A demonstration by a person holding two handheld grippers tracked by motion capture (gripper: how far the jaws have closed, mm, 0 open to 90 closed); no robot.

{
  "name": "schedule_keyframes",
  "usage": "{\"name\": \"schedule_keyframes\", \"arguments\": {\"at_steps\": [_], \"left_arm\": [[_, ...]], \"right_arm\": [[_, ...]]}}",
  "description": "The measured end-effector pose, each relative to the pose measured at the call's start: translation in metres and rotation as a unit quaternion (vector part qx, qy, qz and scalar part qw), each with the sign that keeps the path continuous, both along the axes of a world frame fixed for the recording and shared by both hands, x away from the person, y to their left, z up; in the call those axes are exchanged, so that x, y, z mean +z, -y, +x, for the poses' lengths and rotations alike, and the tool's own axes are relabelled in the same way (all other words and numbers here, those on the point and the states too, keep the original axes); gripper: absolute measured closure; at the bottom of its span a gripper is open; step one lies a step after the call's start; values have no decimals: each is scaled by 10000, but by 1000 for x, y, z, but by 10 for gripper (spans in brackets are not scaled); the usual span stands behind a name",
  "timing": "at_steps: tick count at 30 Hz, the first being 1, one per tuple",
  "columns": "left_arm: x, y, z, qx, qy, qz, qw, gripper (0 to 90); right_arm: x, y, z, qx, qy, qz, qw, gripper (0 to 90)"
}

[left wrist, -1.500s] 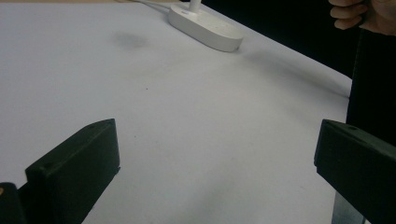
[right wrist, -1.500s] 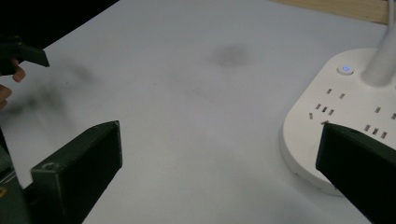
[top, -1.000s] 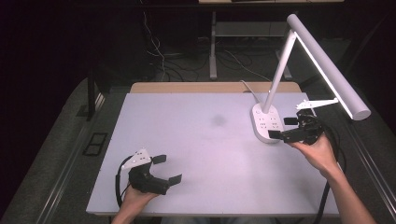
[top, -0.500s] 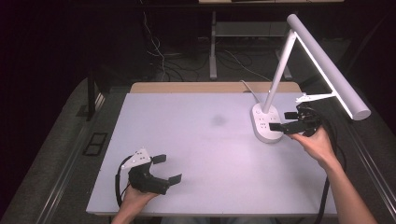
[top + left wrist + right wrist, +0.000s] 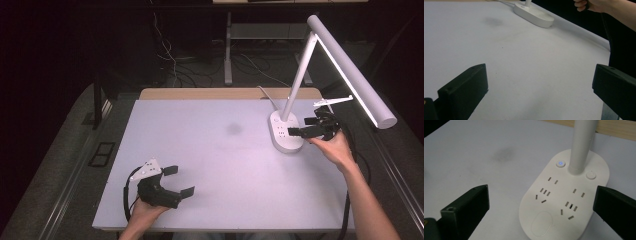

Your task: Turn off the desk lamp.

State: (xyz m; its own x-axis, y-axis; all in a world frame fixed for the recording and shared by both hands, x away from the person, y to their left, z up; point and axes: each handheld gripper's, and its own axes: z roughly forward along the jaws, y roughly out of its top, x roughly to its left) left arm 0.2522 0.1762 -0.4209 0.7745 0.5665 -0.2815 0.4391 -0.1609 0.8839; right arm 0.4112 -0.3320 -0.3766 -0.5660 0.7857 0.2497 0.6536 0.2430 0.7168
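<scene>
Far right, your right gripper hangs over the lamp base, jaws wide apart w/ nothing held; lit button lies straight ahead. Left gripper, also wide apart, sits near-left, well away.

The high view looks forward and down over the table. Both gripper views sit low, sharing the lamp base, the right one close above it.

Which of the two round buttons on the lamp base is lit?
The button left of the lamp post in the right gripper view: it glows blue. The other button is plain white.
</scene>
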Motion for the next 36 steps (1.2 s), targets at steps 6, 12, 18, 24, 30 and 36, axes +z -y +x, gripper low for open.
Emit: {"name": "schedule_keyframes", "arguments": {"at_steps": [6,12,18,24,30,36], "left_arm": [[0,0,0,2,-5,-24,10000,0],[0,1,1,-6,-16,-25,10000,0],[0,0,1,3,-13,-32,10000,0],[0,-1,2,13,-15,-34,10000,0],[0,-1,2,14,-15,-13,10000,0],[0,-2,2,19,-5,-7,10000,0]], "right_arm": [[0,7,13,-65,-52,31,10000,64],[0,10,24,-173,-82,-76,9998,156],[-4,14,35,-459,-113,-189,9987,248],[-8,21,43,-768,-103,-200,9968,388],[-12,22,50,-892,-173,-242,9956,480],[-15,19,57,-1031,-206,-292,9940,600]]}}
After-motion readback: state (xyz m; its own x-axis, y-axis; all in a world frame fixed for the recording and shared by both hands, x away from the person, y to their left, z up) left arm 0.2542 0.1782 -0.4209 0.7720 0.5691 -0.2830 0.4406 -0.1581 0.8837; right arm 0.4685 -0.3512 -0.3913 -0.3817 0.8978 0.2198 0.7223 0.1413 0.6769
